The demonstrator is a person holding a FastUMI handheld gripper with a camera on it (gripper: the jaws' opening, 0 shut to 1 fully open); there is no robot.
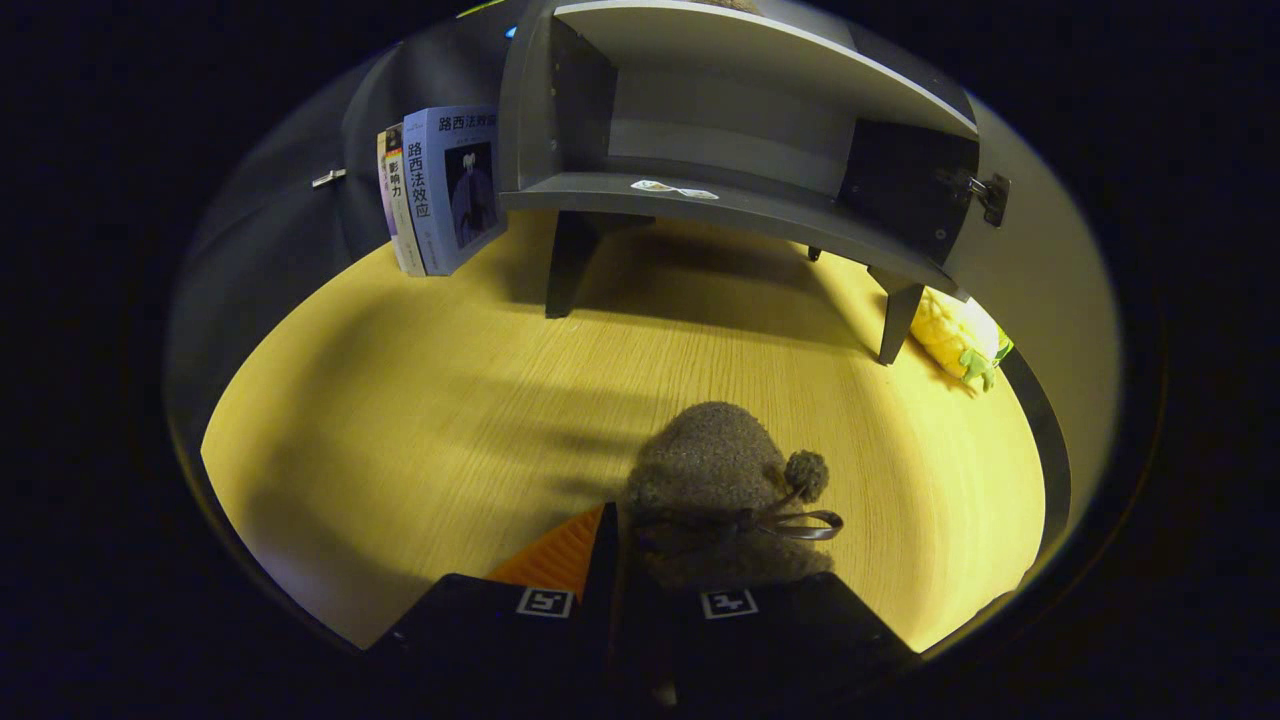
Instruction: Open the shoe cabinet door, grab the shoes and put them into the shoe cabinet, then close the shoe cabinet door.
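Note:
A small brown fuzzy shoe [710,470] with a pom-pom and a lace bow sits at my fingertips, its toe pointing toward the cabinet. My gripper [620,525] is shut on the shoe's rear edge, the fingers close together, and the shoe hides one fingertip. Beyond it stands the grey shoe cabinet [720,205] on short legs. The door [1040,270] is swung open to the right, with a hinge on its inner side. The inside shelf shows bare except for a small sticker [675,188].
The wooden table [420,420] stretches between my fingers and the cabinet. Two books [440,190] lean upright just left of the cabinet. A yellow corn toy [960,340] lies by the cabinet's right leg, under the open door.

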